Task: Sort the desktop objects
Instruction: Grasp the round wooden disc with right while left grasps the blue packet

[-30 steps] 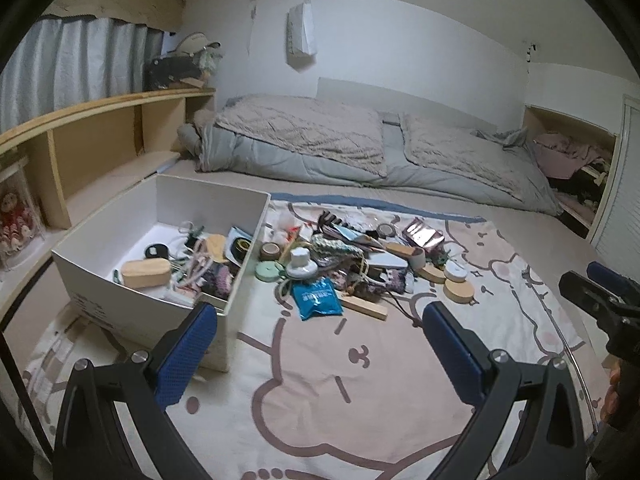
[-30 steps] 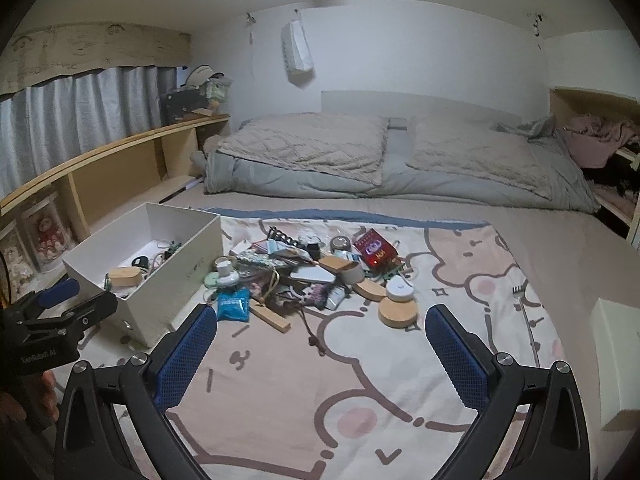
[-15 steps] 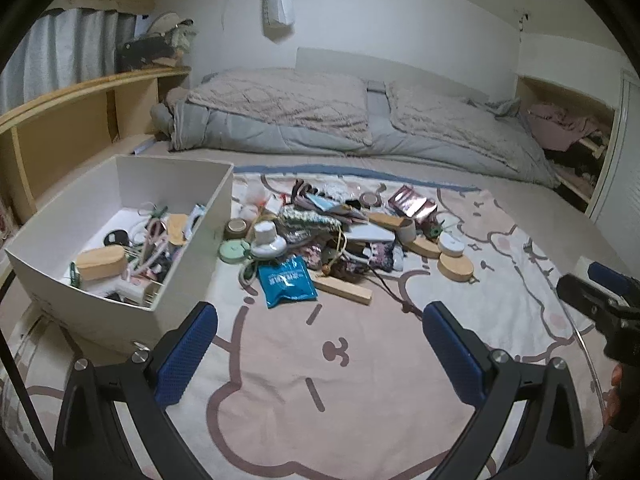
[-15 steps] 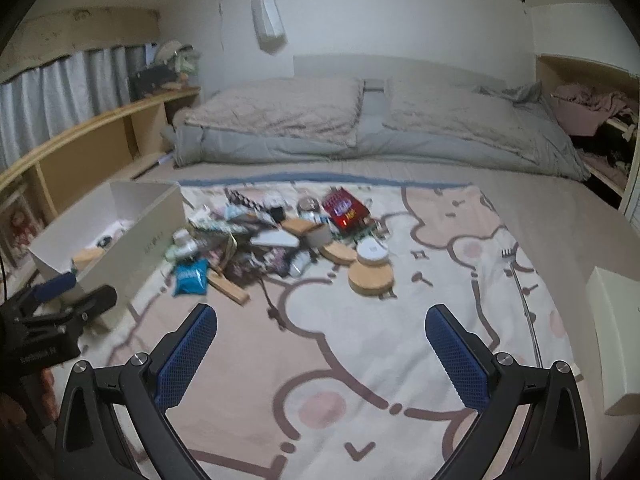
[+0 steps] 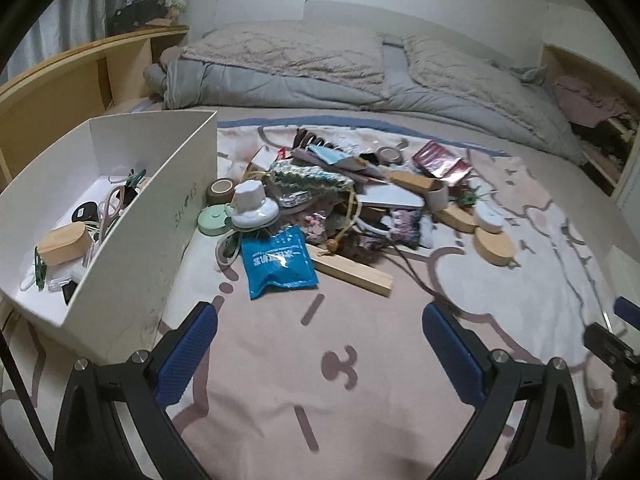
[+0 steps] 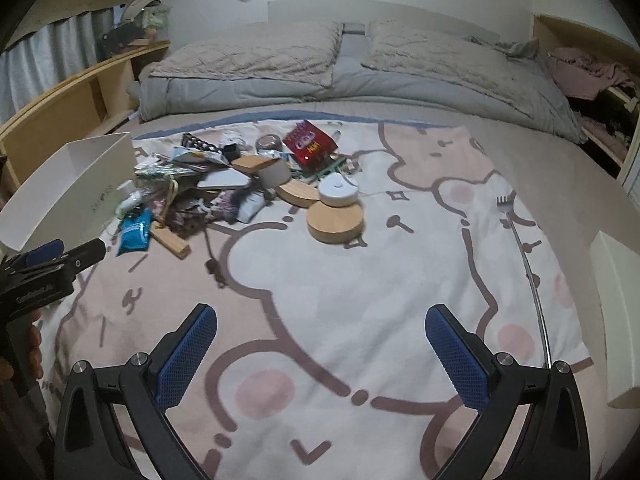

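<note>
Clutter (image 5: 344,204) heaped ahead of both tongs, left (image 5: 320,344) and right (image 6: 320,344), each spread apart and empty; grabbing the blue packet (image 5: 278,262) risks dragging tangled cords along.

A pink-and-white cartoon-print blanket (image 6: 320,280) covers the near bed. Far behind lie rumpled grey quilts (image 6: 256,60). A wooden shelf (image 5: 80,68) runs along the left; grey curtains (image 6: 40,60) hang beyond.

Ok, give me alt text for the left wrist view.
The open left tool hovers empty above a cartoon-print blanket, facing a clutter pile fronted by a blue packet and wooden block. A partly filled white box stands to the left.
</note>
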Available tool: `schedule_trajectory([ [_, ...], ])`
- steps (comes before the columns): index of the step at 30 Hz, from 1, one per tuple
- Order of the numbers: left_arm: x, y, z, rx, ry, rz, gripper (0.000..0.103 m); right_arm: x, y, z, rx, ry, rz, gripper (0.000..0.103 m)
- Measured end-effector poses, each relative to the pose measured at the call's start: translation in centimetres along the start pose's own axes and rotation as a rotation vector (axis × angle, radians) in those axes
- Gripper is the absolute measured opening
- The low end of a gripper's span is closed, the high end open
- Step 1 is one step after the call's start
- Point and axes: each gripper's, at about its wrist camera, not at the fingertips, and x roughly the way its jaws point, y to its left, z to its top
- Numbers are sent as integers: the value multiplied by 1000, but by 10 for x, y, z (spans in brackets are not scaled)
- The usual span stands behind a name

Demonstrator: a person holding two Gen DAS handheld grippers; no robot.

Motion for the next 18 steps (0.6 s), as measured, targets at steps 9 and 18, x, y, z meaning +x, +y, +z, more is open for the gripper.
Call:
schedule_trajectory([
  [9, 49, 10, 12, -19, 40, 78, 103, 45, -24, 20, 39, 40, 43, 103],
  [18, 91, 15, 16, -16, 79, 80, 103, 100, -35, 51, 39, 102, 58, 103],
])
